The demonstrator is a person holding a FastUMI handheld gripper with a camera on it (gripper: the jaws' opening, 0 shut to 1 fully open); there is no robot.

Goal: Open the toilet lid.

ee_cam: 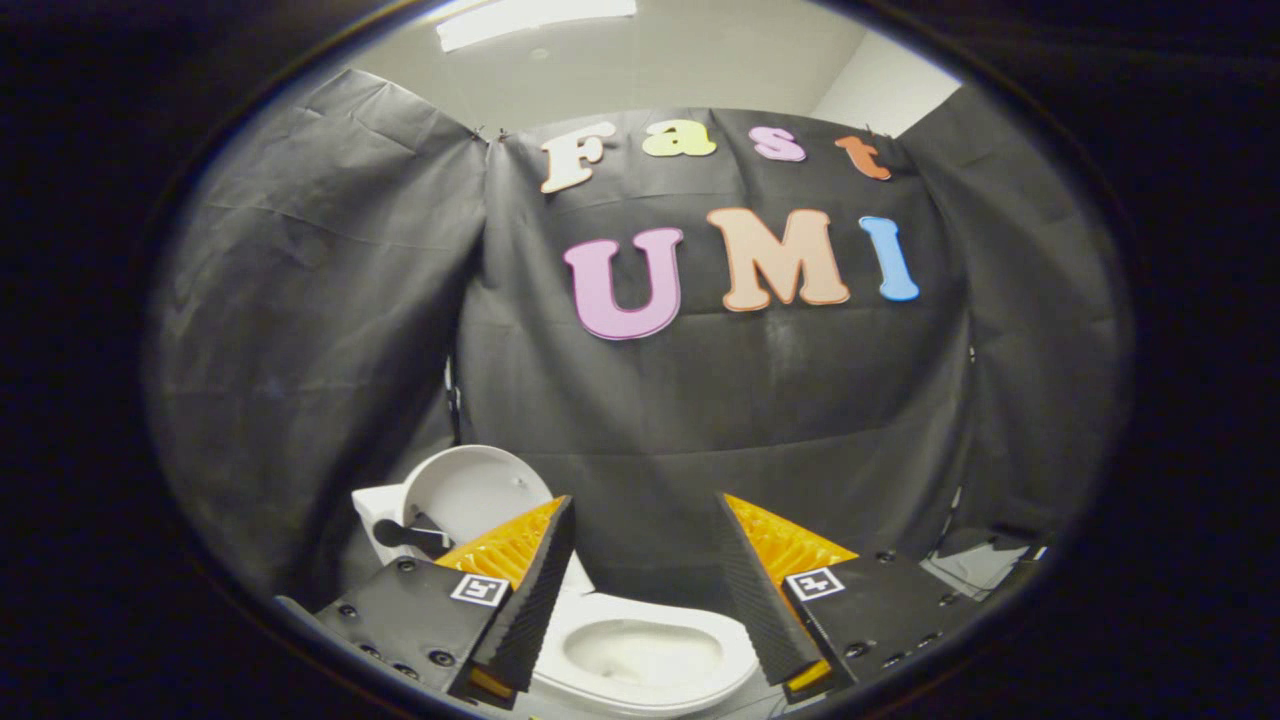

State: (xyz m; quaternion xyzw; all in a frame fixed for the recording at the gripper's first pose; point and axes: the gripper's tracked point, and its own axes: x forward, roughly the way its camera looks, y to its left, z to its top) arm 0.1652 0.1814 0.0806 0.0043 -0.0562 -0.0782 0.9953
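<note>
My gripper hovers above the toilet, fingers spread wide and holding nothing; each carries a small square marker tag. The white lid stands raised behind the left finger, the bowl between the two fingers.

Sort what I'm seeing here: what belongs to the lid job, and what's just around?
Job:
- toilet lid, already standing up
- toilet bowl, open between the fingers
- gripper, fingers apart, holding nothing

Just around:
- black cloth wall
- ceiling light
</note>
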